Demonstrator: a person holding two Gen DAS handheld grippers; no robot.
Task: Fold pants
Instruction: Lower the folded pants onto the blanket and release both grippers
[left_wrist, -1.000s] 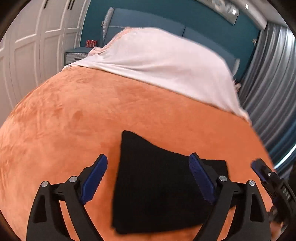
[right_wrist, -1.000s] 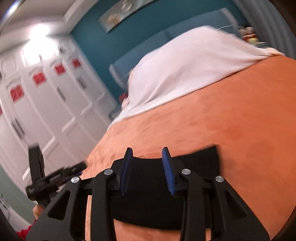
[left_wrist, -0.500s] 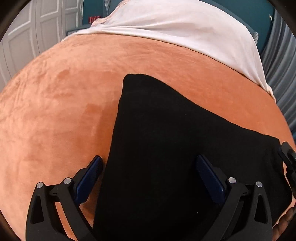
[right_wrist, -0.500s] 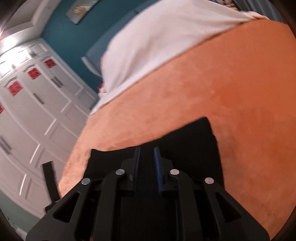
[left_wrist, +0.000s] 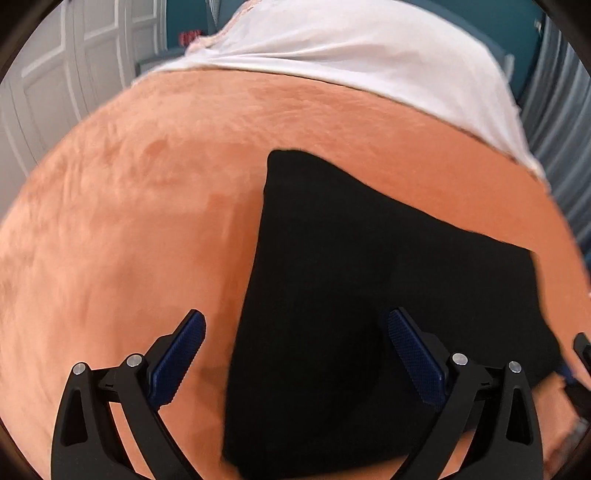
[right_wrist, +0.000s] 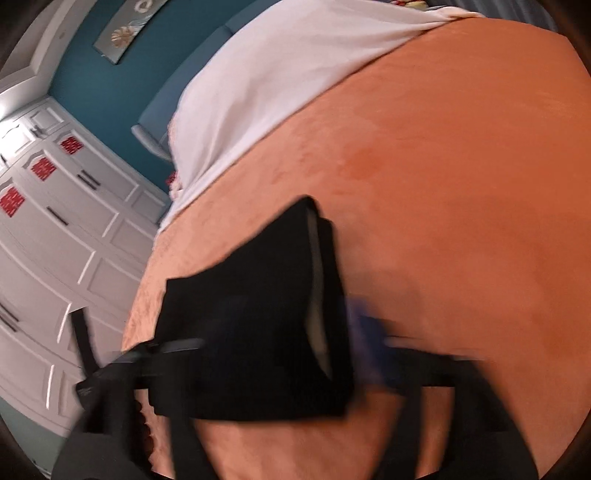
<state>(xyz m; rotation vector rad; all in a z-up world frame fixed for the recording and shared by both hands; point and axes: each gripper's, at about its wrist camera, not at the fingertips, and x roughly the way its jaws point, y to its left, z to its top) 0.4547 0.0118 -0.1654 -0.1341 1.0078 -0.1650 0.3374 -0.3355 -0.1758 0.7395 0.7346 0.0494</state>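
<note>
Pants (left_wrist: 369, 295): black, folded into a compact block, lying flat on the orange bedspread (left_wrist: 129, 221) near the bed's foot.
Long axis: in my left view it runs from the near edge up toward a far corner that points at the white sheet (left_wrist: 369, 48).
My left hand-held gripper (left_wrist: 295, 354): spread wide, blue pads astride the pants' left edge, nothing pinched.
My right hand-held gripper (right_wrist: 295, 350): badly blurred; I cannot tell its state.
Backdrop: white wardrobe doors (right_wrist: 55, 240), teal wall (right_wrist: 122, 85).

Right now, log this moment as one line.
pants: folded, flat on orange blanket | left gripper: open, over pants | right gripper: blurred, state unclear
</note>
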